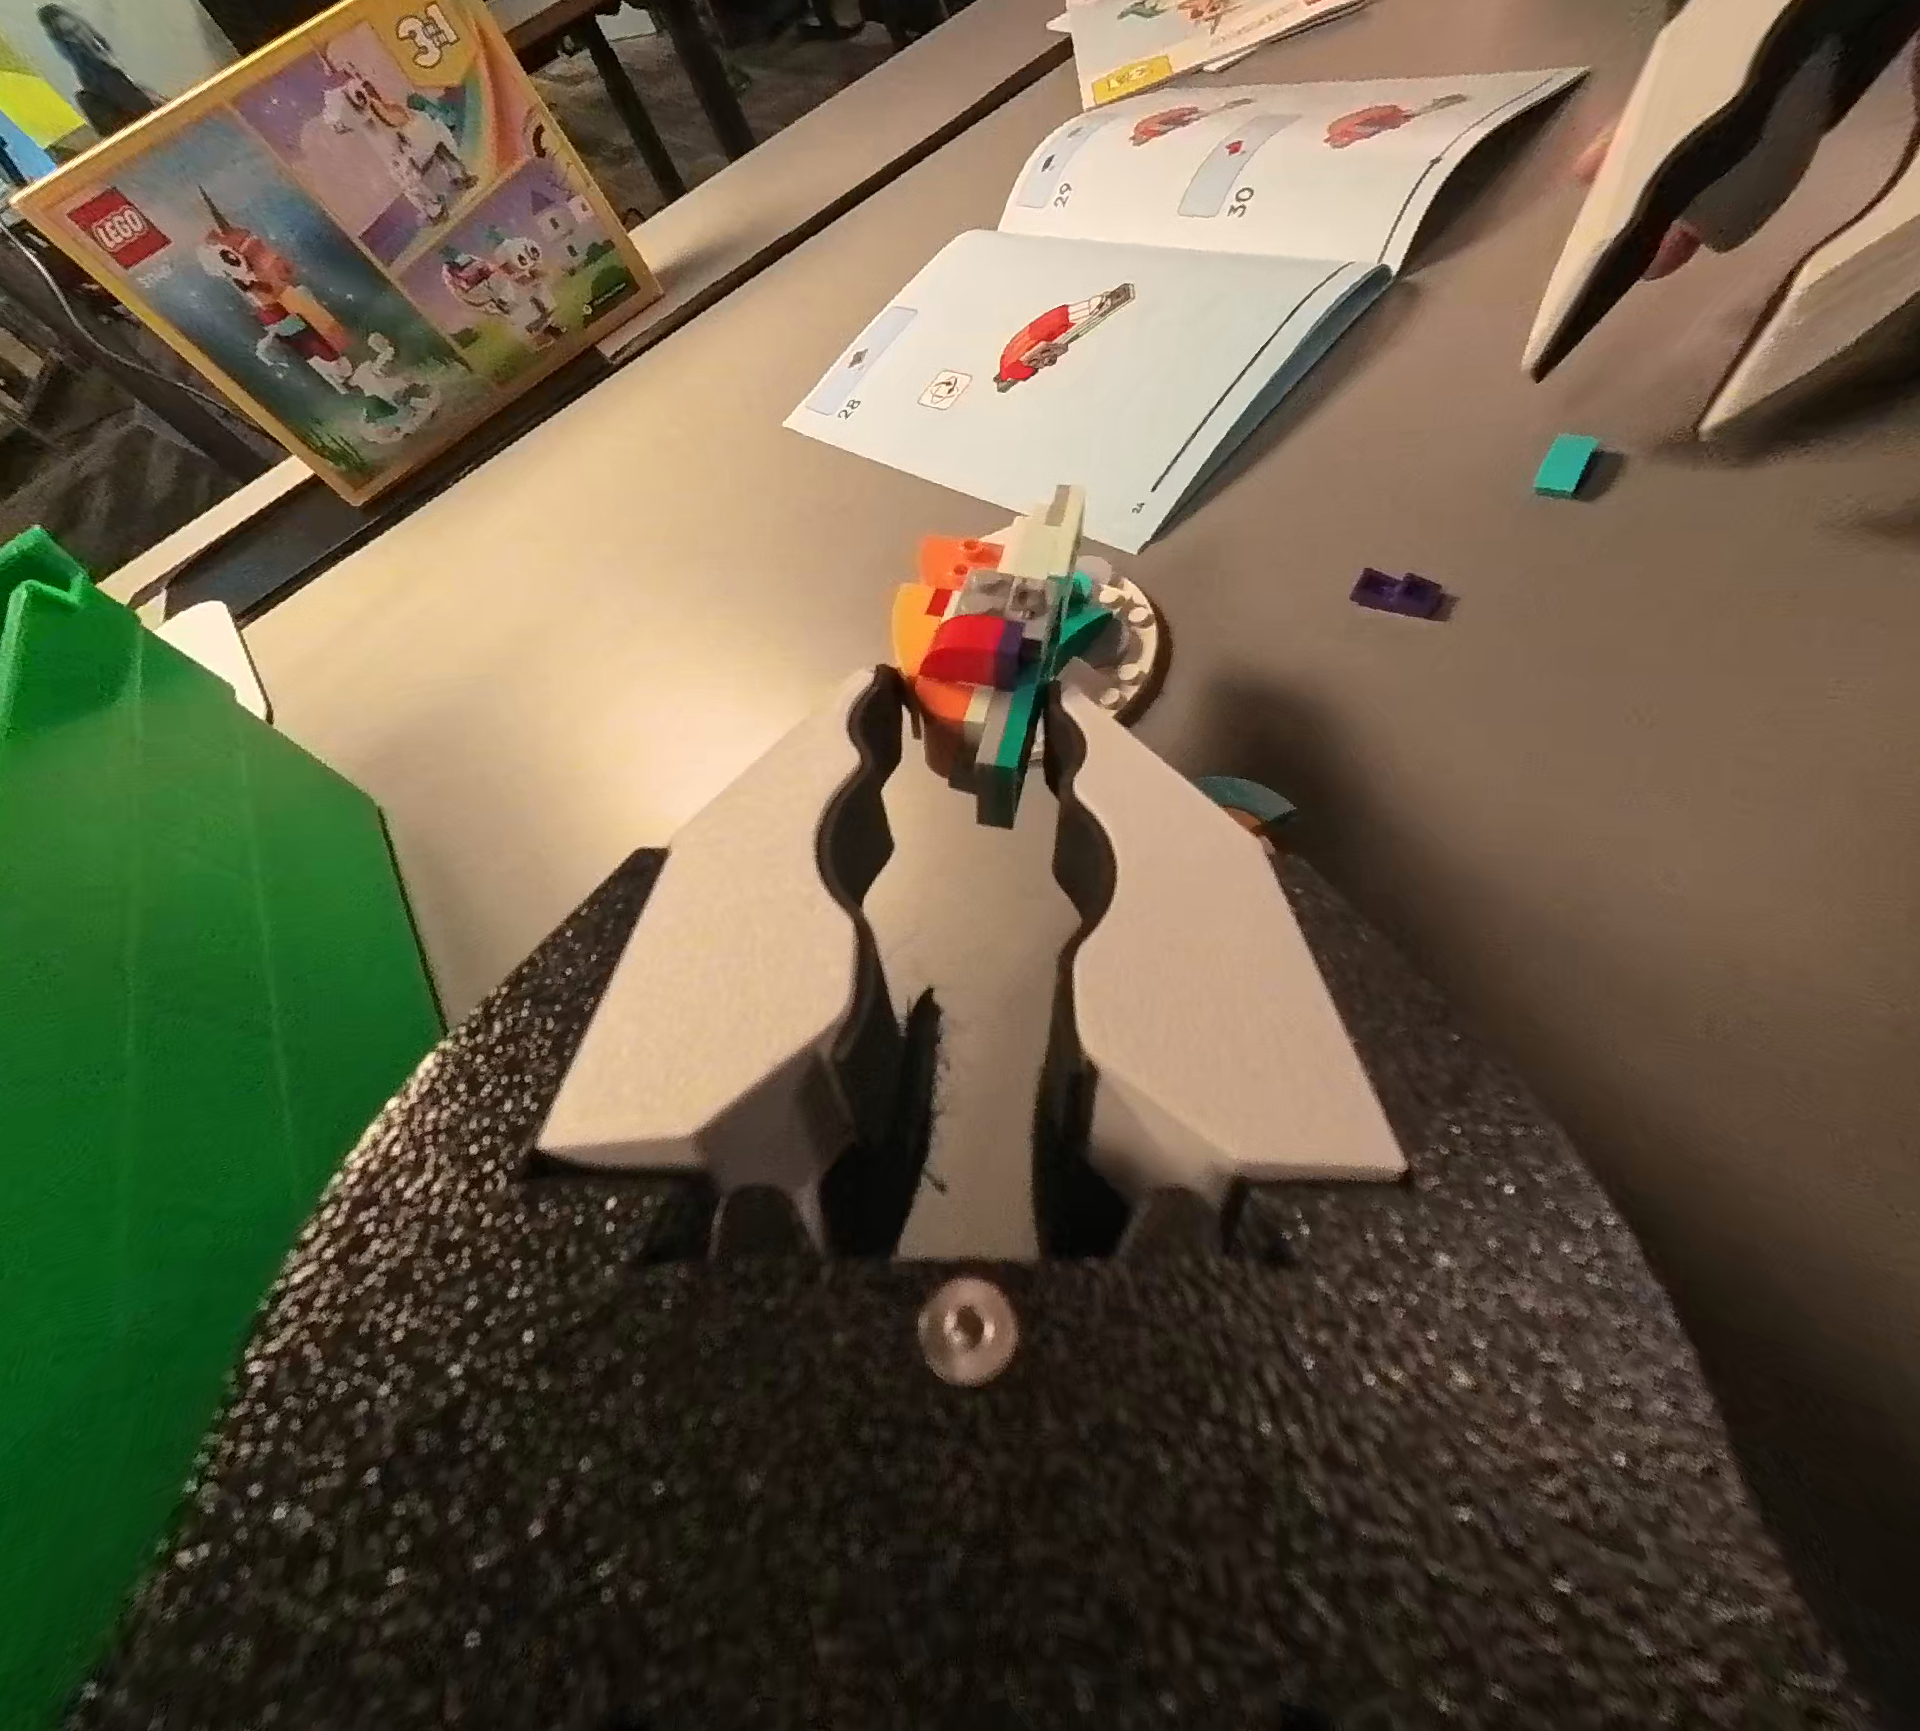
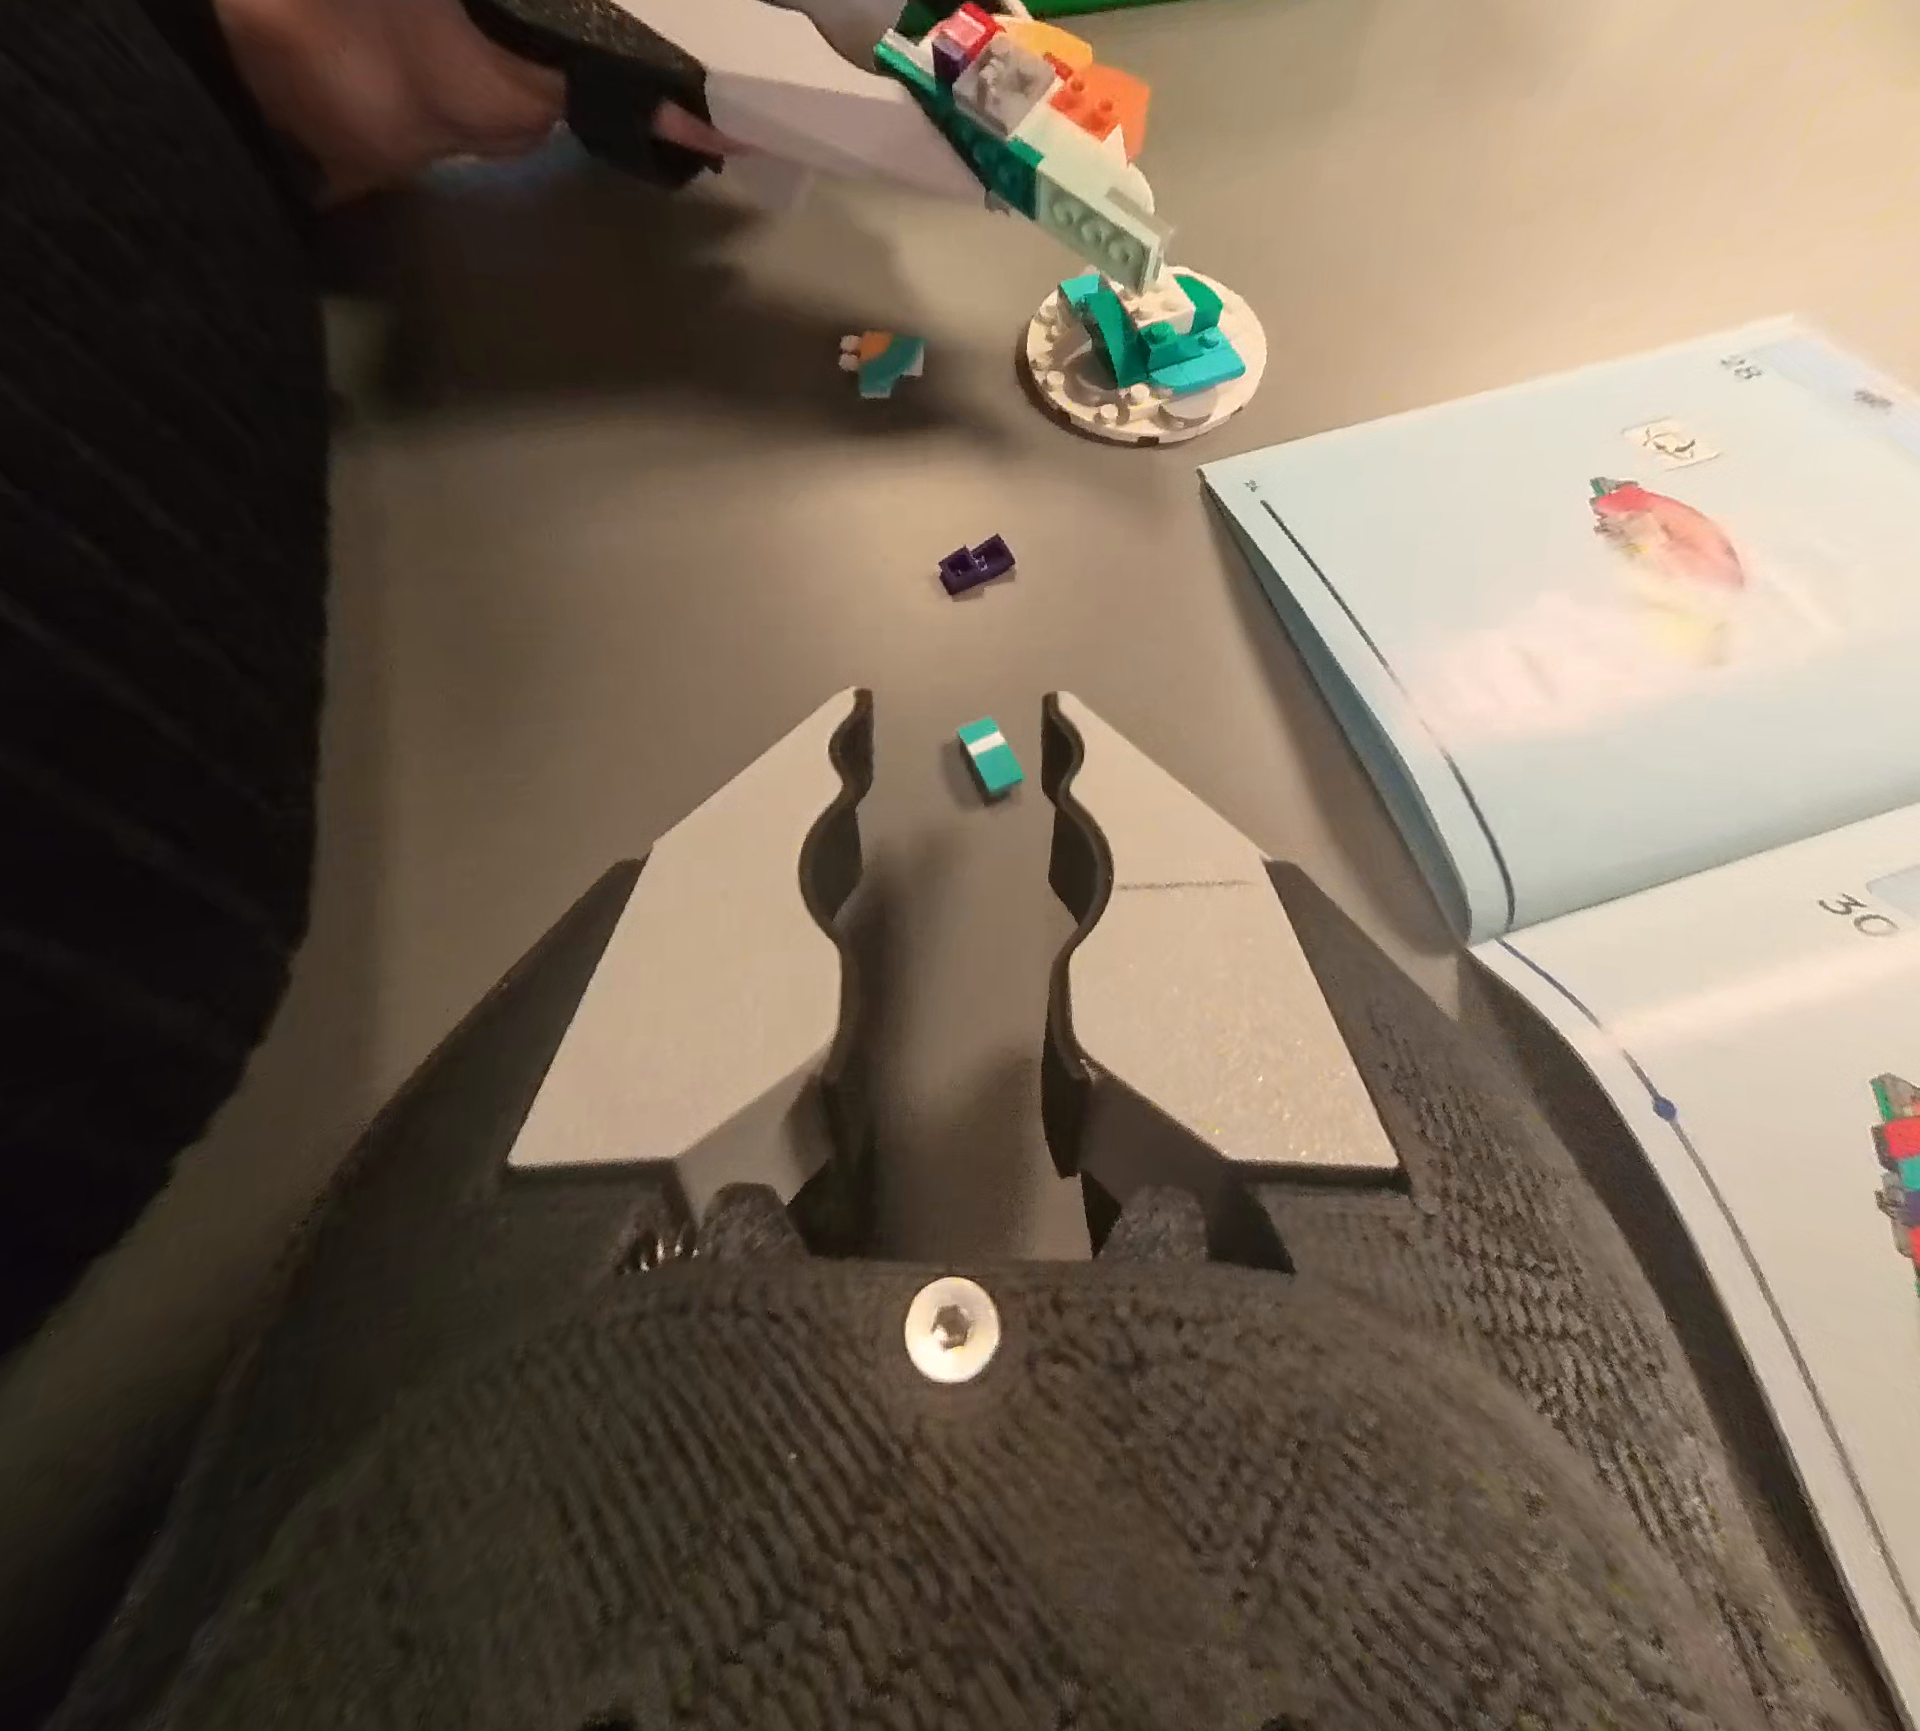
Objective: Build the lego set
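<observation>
Left gripper (image 1: 971, 694) pinches the model (image 1: 997, 642), held tilted just above the base (image 2: 1143, 362). Right gripper (image 2: 956, 715) is spread around the teal brick (image 2: 989, 756), nearer than the base.

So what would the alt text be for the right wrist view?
An open grey two-finger gripper hovers over a small teal brick on a grey table. Beyond, a second gripper holds a multicoloured brick model above a round white base, beside an open instruction booklet.
</observation>
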{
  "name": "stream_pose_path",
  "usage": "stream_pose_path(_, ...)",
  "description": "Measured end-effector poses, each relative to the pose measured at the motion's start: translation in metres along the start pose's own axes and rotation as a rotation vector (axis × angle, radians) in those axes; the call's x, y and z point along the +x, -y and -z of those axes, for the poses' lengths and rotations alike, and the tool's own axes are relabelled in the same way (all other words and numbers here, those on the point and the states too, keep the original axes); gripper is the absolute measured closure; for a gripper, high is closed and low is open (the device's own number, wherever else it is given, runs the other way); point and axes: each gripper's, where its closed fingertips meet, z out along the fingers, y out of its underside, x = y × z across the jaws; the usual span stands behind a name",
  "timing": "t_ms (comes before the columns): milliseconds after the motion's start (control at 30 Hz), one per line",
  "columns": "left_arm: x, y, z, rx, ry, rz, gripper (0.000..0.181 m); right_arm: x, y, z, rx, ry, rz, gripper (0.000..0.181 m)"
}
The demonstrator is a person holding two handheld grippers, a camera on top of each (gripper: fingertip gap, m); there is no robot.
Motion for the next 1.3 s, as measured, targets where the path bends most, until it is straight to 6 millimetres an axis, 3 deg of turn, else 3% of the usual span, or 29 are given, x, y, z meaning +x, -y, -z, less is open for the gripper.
stream_pose_path(200,0.001,0.0,0.0,-0.004,-0.014,0.016,0.156,0.005,-0.009,-0.003,-0.059,-0.053,0.04,0.152)
stream_pose_path(333,0.003,0.0,0.001,-0.004,-0.023,0.017,0.156,-0.004,-0.022,-0.005,-0.135,0.012,0.083,0.156)
stream_pose_path(567,0.006,-0.001,0.001,-0.009,-0.034,0.011,0.156,-0.001,-0.02,-0.006,-0.136,0.073,0.058,0.162)
stream_pose_path(767,0.008,-0.002,0.001,-0.016,-0.041,0.003,0.156,0.0,-0.016,-0.012,-0.14,0.079,-0.062,0.164)
stream_pose_path(933,0.01,-0.003,0.0,-0.028,-0.045,-0.011,0.156,0.01,-0.01,-0.01,-0.071,-0.019,-0.294,0.175)
stream_pose_path(1033,0.011,-0.004,-0.001,-0.031,-0.047,-0.02,0.156,0.013,0.026,0.005,0.242,0.116,-0.669,0.175)
stream_pose_path(1100,0.011,-0.004,-0.001,-0.033,-0.047,-0.023,0.156,0.022,0.038,0.018,0.404,0.199,-0.853,0.175)
stream_pose_path(1300,0.012,-0.005,-0.001,-0.038,-0.045,-0.033,0.156,0.03,0.042,0.03,0.516,0.242,-0.971,0.176)
